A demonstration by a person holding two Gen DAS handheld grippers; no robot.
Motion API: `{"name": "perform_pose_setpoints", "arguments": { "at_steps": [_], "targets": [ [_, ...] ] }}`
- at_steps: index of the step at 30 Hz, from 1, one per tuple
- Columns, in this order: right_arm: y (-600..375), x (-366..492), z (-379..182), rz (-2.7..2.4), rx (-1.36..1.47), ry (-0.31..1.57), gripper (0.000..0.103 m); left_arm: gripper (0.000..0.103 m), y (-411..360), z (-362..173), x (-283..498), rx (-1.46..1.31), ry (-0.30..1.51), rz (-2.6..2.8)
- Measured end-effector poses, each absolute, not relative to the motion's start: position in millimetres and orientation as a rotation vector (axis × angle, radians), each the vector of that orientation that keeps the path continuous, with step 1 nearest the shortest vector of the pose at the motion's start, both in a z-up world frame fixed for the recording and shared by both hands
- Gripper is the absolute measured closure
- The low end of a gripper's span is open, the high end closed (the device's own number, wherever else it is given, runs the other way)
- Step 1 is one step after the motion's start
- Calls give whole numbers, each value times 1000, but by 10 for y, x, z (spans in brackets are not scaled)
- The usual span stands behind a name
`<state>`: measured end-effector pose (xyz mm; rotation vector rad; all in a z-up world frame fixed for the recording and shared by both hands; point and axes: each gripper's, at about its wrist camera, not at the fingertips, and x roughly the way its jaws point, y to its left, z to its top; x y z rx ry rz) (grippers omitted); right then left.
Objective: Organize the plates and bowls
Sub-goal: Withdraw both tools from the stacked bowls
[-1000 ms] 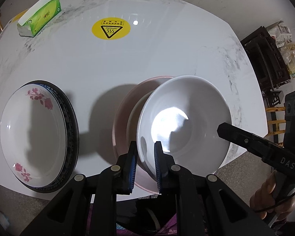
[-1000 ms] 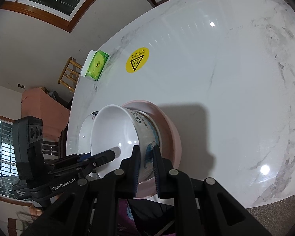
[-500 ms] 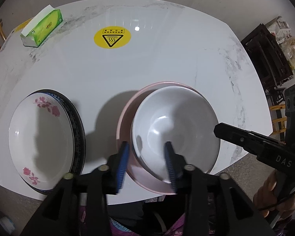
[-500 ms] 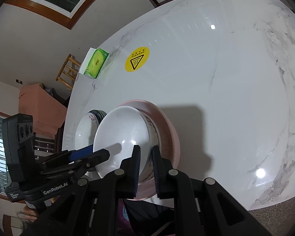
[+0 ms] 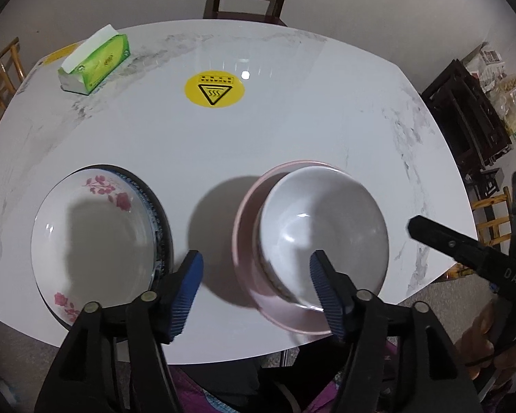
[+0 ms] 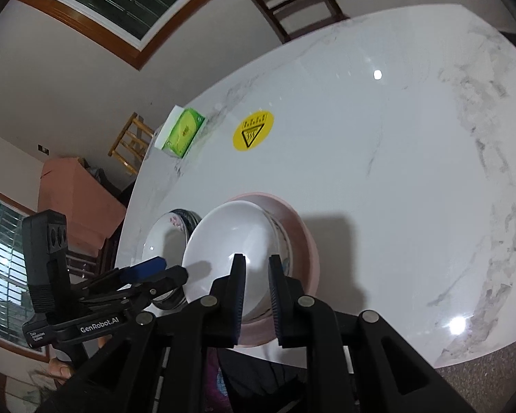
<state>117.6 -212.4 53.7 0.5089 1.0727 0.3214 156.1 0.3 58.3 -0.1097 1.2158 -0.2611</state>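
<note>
The surface (image 5: 292,130) is glossy white marble-look stone with grey veins, mirroring a lamp. The white bowl (image 5: 323,227) and pink plate (image 5: 247,206) look glazed ceramic. The left claw (image 5: 256,285) is matt black plastic; its blue pads (image 5: 185,292) look ribbed, possibly rubber.

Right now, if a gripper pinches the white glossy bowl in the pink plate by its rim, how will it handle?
The white glossy bowl looks glazed ceramic: probably stiff, breakable, slick against the pads. It sits off-centre in the pink plate, so it may slide or rock. A one-sided rim pinch would likely let it tilt.
</note>
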Motion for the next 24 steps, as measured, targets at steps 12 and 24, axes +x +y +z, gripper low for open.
{"name": "perform_pose_setpoints", "arguments": {
  "at_steps": [12, 24],
  "targets": [
    [-2397, 548, 277, 200, 538, 837, 88, 30, 182, 407, 1123, -32, 1034, -215],
    [-2028, 263, 244, 170, 363, 750, 81, 30, 187, 479, 832, 9, 884, -205]
  ]
}}
